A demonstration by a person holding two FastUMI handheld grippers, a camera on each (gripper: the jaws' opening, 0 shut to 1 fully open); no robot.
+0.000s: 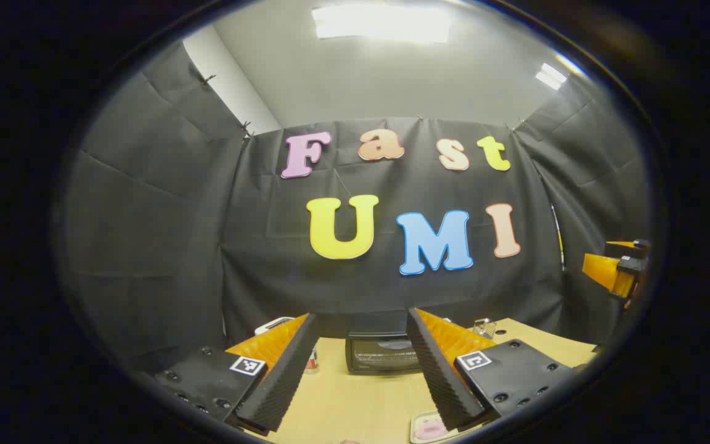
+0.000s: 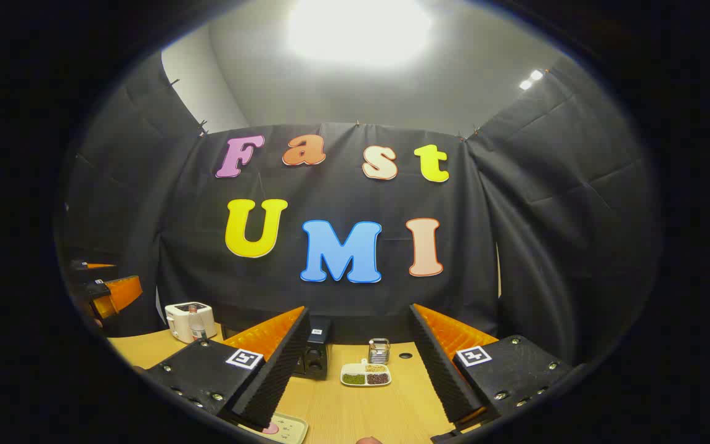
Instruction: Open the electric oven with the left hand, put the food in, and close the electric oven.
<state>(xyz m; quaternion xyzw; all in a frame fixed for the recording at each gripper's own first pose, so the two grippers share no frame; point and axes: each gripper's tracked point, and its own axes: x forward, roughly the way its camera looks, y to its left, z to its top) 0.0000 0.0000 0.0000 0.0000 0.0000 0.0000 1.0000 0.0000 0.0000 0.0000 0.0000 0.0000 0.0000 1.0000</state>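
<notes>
Oven (image 1: 383, 353) door closed, on tabletop (image 1: 355, 401) | left claw (image 1: 361, 370) released, empty | right claw (image 2: 358, 376) released, empty

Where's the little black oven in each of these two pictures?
Left gripper view: the oven sits low in the centre, front towards the camera.
Right gripper view: the oven sits low and left of centre, left of the divided dish.
Shared landmark: the pale food tray at the bottom edge.

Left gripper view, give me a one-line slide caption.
Left gripper, fingers apart, faces the closed electric oven across the wooden table.
</notes>
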